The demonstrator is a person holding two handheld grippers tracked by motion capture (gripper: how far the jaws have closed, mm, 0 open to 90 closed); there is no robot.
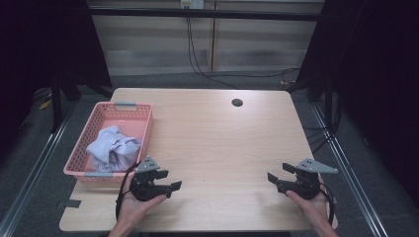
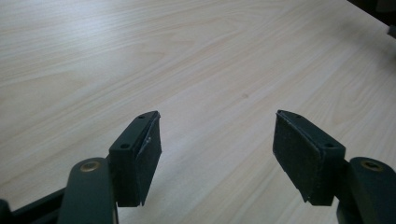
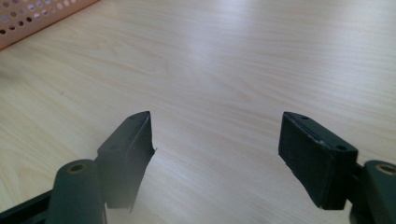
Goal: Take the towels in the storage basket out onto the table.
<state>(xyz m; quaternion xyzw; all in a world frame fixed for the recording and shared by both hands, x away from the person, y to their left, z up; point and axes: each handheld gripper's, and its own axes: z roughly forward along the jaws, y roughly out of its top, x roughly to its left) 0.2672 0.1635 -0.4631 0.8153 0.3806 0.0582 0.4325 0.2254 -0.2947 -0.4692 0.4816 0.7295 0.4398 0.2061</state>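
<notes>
The left gripper [image 1: 167,181] sits in the person's left hand [image 1: 132,205] low over the pale wooden table [image 1: 222,143], its two black jaws spread apart with nothing between them; in the left gripper view the gap between its pads [image 2: 148,156] holds bare wood grain. The right gripper [image 1: 276,174], held in the right hand [image 1: 312,207], is likewise released, its jaws wide and empty, and its own view shows plain tabletop between the pads [image 3: 310,161].

The two grippers point inward toward each other across the near part of the table, well apart, with an open stretch of bare wood between them.

Just beside the left gripper, on its outer and far side, stands the pink perforated plastic basket [image 1: 141,114] with grey handle clips. Its near rim lies close to the grey plate on top of that gripper. Inside the basket lies the crumpled pale lilac cloth [image 1: 112,148], bunched toward the basket's near end, near the left gripper and far across the table from the right one. A corner of the basket's wall [image 3: 32,18] shows at the far left in the right gripper view.

Beyond both grippers the tabletop runs free up to a small round dark cable hole [image 1: 237,102] near the far edge. The near table edge lies just behind both hands, and the right gripper stands near the table's right edge.
</notes>
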